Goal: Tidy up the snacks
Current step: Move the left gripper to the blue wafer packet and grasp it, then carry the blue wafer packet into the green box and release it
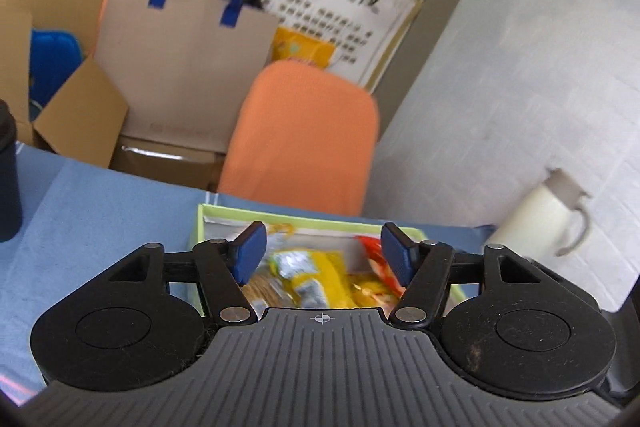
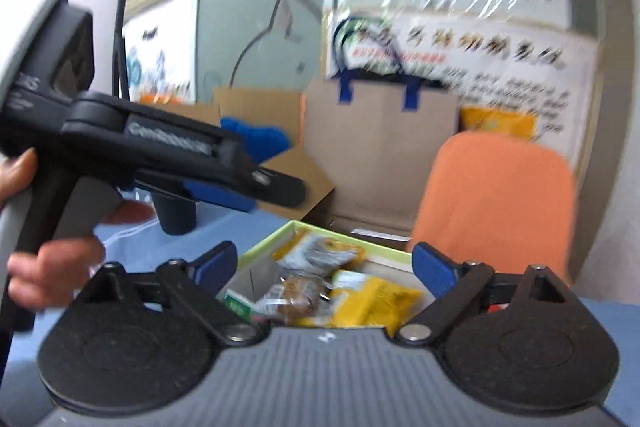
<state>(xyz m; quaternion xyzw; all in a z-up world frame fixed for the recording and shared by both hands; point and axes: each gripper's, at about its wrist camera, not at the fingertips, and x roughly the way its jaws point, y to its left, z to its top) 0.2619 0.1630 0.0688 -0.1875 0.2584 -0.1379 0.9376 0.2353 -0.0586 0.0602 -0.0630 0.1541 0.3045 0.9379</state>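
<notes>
A green-rimmed box (image 1: 280,214) (image 2: 362,243) sits on the blue table cloth and holds several snack packets. Among them are a yellow packet (image 1: 320,277) (image 2: 374,301), a red packet (image 1: 376,259) and a brown biscuit pack (image 2: 300,297). My left gripper (image 1: 325,255) hovers just above the box, open, with nothing between its blue pads. My right gripper (image 2: 326,271) also stands open and wide over the box, holding nothing. In the right wrist view the left gripper's body (image 2: 180,155) shows at the left, held by a person's hand (image 2: 48,267).
An orange chair back (image 1: 304,139) (image 2: 496,203) stands behind the table. A brown paper bag with blue handles (image 1: 188,59) (image 2: 380,147) and open cardboard boxes (image 1: 76,111) lie beyond. A white jug (image 1: 544,215) is at right, a dark cup (image 1: 8,179) (image 2: 176,213) at left.
</notes>
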